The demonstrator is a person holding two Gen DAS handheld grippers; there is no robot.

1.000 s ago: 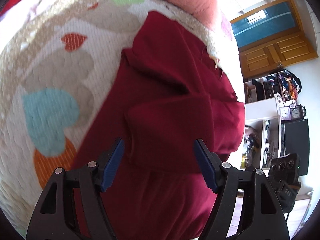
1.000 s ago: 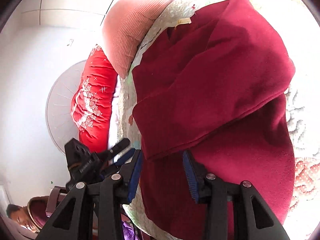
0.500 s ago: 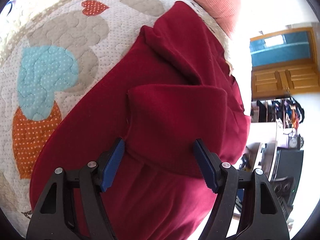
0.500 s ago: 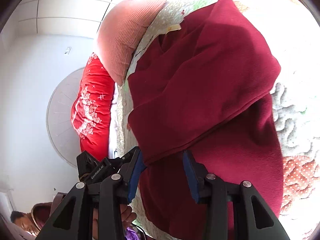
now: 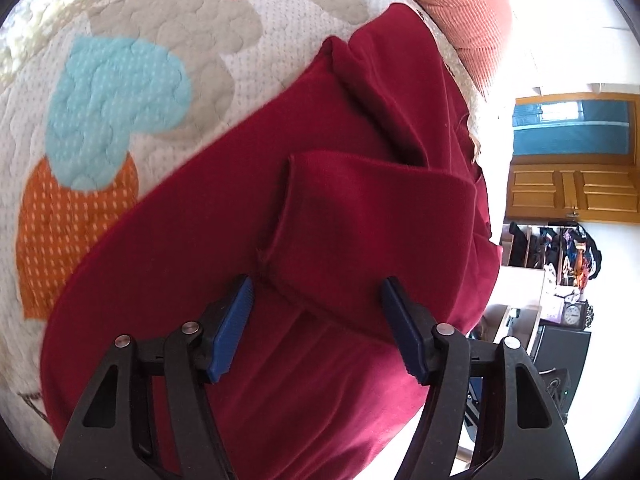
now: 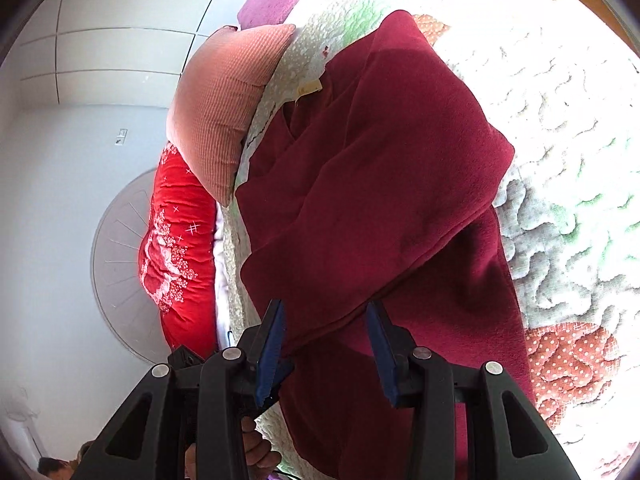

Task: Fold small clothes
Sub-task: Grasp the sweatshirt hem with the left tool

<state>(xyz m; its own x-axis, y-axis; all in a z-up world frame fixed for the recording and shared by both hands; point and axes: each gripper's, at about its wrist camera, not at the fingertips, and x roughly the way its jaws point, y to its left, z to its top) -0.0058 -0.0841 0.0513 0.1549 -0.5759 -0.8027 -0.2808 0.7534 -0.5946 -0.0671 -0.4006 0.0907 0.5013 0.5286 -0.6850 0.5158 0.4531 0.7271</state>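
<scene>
A dark red fleece garment [image 5: 328, 248] lies on a quilted bed cover [image 5: 120, 92], with one side folded over its middle. It also shows in the right wrist view [image 6: 380, 200], where a small tan label [image 6: 310, 88] marks its neck. My left gripper [image 5: 318, 322] is open and empty, its blue pads just above the folded flap's lower edge. My right gripper [image 6: 326, 342] is open and empty, hovering over the fold's lower edge near the bed side.
A salmon ribbed pillow [image 6: 224, 108] and a red embroidered pillow [image 6: 176, 256] lie at the head of the bed. The bed edge runs right beside the garment. Shelves and a wooden door [image 5: 572, 196] stand beyond. The other gripper, hand-held [image 6: 256, 446], shows below.
Both grippers stayed open. The left view shifted so that more quilt shows on the left and the garment fills the centre. The right gripper drew slightly nearer the fold edge.
</scene>
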